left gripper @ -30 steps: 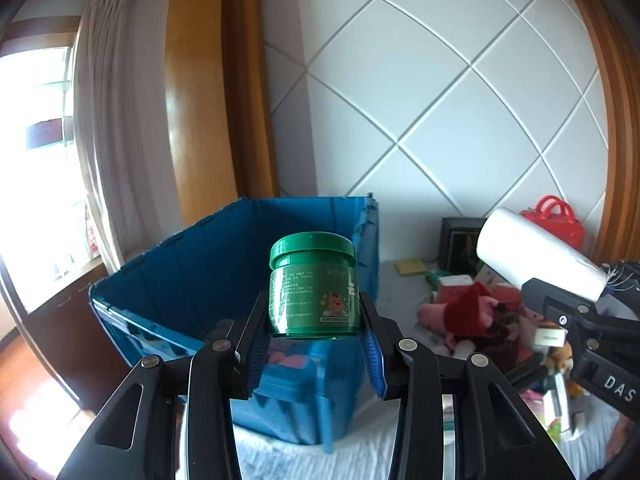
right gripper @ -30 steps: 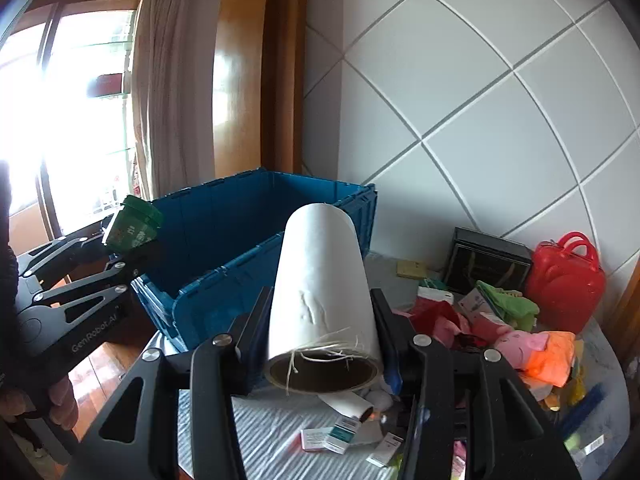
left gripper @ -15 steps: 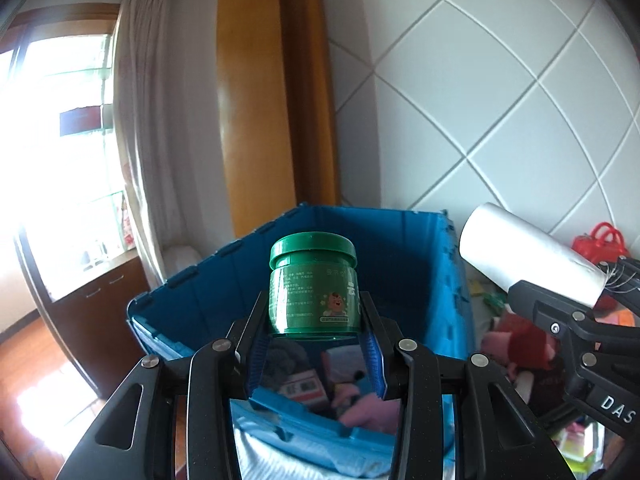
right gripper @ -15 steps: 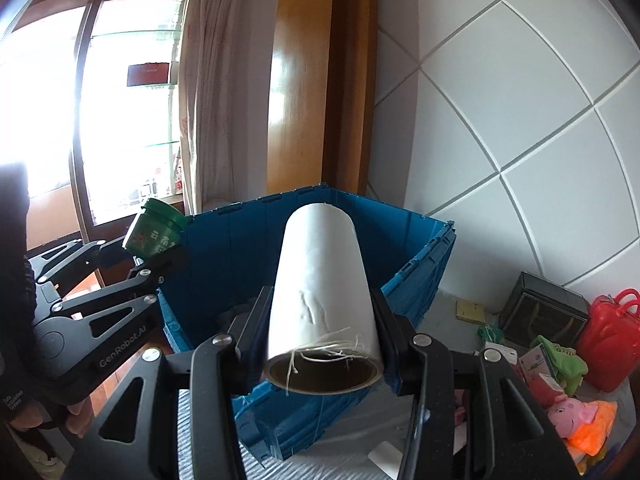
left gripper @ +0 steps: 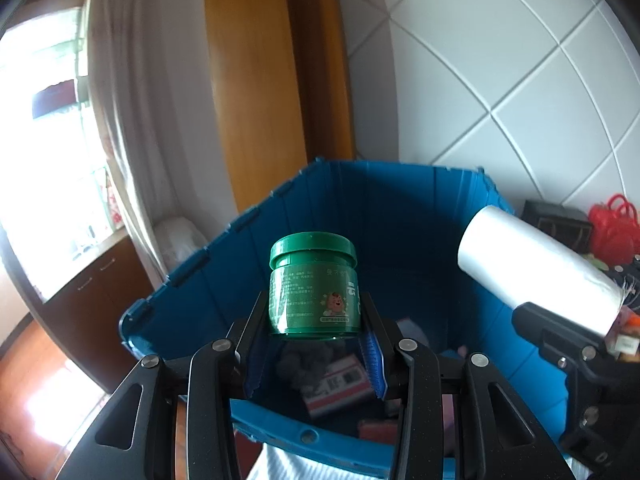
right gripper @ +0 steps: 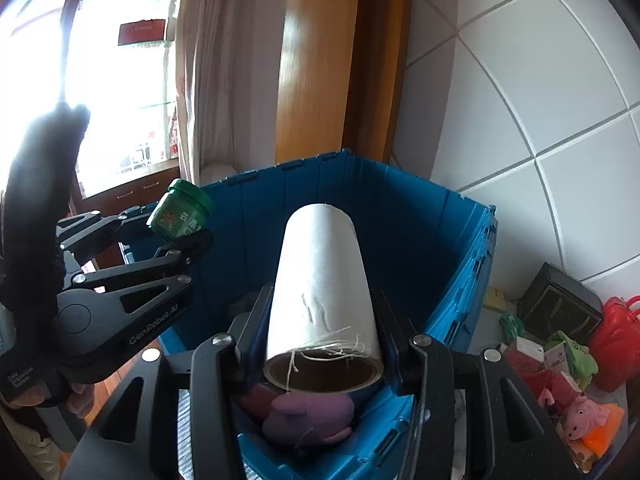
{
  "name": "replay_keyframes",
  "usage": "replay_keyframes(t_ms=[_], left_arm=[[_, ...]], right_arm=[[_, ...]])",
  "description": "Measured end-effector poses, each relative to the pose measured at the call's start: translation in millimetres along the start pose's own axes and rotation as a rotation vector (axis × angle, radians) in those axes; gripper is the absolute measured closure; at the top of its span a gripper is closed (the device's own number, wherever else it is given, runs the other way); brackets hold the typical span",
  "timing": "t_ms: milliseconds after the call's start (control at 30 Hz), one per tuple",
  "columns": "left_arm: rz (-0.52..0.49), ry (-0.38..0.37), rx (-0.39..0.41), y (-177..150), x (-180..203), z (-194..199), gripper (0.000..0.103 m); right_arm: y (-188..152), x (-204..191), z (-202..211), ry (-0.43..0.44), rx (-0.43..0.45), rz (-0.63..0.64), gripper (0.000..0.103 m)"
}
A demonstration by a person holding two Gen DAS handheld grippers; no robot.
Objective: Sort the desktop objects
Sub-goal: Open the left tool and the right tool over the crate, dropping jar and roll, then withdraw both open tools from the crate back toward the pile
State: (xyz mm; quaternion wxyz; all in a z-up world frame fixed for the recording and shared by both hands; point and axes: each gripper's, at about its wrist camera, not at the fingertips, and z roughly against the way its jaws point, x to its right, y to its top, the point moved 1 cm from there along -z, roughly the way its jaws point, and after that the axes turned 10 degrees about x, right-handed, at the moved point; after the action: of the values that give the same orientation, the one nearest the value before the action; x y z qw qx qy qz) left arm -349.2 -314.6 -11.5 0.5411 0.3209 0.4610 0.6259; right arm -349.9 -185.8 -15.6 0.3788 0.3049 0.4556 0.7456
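Observation:
My left gripper [left gripper: 314, 316] is shut on a green jar [left gripper: 313, 285] with a green screw lid, held upright over the near rim of an open blue crate [left gripper: 400, 216]. In the right wrist view the same green jar [right gripper: 182, 216] sits in the left gripper [right gripper: 180, 226] at the crate's left side. My right gripper [right gripper: 322, 316] is shut on a white roll [right gripper: 322, 296] with a cardboard core, lying along the fingers above the blue crate [right gripper: 460, 264]. The roll [left gripper: 536, 268] shows at the right of the left wrist view too.
Inside the crate lie a red and white box [left gripper: 338, 386], a dark fuzzy lump [left gripper: 300, 368] and a purple plush toy [right gripper: 308, 414]. Right of the crate are a red bag [right gripper: 616, 340], a black box [right gripper: 560, 304], plush toys and small cartons. A curtain and window are left.
Both grippers have moved left from the cluttered pile to over the blue crate, each keeping its grip; the crate's inside and contents have come into view.

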Motion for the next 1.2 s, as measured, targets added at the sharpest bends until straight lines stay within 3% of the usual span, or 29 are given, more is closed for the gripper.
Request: replay_keyframes(t_ms=[467, 533, 600, 867, 1000, 1100, 1167, 1200], left_arm=[[0.008, -0.094, -0.042, -8, -13, -50, 0.063], [0.009, -0.094, -0.041, -8, -13, -52, 0.058], [0.01, -0.091, -0.038, -7, -14, -54, 0.046], [0.012, -0.086, -0.038, -6, -14, -56, 0.039], [0.009, -0.086, -0.04, -6, -13, -57, 0.024], [0.012, -0.083, -0.038, -7, -12, -56, 0.022], [0.014, -0.081, -0.039, -7, -12, -56, 0.022], [0.016, -0.08, -0.04, -7, -12, -56, 0.022]], right_arm=[[-4, -4, -39, -0.129, -0.073, -0.03, 0.057], [-1, -3, -42, -0.138, -0.07, -0.028, 0.057], [2, -2, -43, -0.15, -0.063, -0.024, 0.057], [8, 1, -51, -0.158, -0.067, -0.028, 0.057], [8, 3, -53, -0.154, -0.068, -0.035, 0.057], [8, 3, -51, -0.151, -0.064, -0.036, 0.057], [8, 4, -50, -0.154, -0.063, -0.035, 0.053], [8, 4, -49, -0.157, -0.061, -0.034, 0.041]])
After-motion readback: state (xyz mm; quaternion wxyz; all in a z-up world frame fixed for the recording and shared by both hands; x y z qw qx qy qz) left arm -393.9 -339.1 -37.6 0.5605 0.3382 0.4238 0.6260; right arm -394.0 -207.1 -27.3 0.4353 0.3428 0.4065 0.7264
